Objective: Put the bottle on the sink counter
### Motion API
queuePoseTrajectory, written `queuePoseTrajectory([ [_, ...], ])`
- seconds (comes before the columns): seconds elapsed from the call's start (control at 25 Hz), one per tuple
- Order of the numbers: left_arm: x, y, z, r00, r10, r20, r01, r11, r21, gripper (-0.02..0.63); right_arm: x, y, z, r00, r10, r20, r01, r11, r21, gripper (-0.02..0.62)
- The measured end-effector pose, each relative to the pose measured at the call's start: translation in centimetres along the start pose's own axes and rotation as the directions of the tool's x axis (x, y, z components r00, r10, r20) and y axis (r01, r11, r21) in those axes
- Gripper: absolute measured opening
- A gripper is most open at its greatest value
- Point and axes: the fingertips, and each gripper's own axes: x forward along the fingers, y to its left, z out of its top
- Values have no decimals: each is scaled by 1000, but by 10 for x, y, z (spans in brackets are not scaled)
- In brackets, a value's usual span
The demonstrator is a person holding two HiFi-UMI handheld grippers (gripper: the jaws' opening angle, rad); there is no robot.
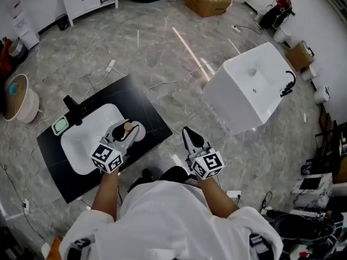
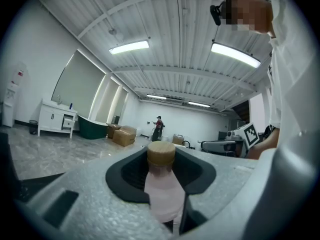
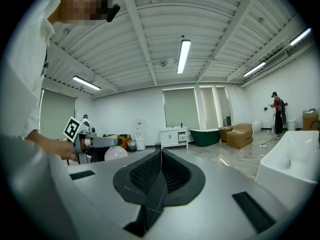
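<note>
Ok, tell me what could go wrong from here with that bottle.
1. The left gripper holds the bottle roughly over the right rim of the sink basin. Let go here, it could drop into the basin instead of onto the black counter.
2. The bare counter beside the basin is a narrow strip, so a tilted set-down might topple the bottle off its edge.

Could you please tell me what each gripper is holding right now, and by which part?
The left gripper holds the pink bottle by its body, below the tan cap. The right gripper is shut and holds nothing.
</note>
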Motion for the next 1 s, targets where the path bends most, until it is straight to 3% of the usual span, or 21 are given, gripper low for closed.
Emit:
queuePoseTrajectory([
  [0.2, 14, 40, 0, 998, 58, -14, -58, 998, -5, 140, 37, -16, -2, 1000, 27, 9, -27, 1000, 3, 15],
  [0.52, 60, 106, 4, 984, 176, -24, -177, 984, -1, 140, 121, -60, -8, 990, 138, -18, -138, 990, 24, 15],
  [0.84, 104, 187, -19, 937, 344, -62, -345, 938, -19, 140, 213, -81, -26, 939, 331, -90, -327, 943, 55, 15],
  [1.0, 121, 218, -36, 915, 393, -87, -395, 918, -13, 140, 246, -87, -39, 915, 384, -123, -385, 923, 15, 15],
])
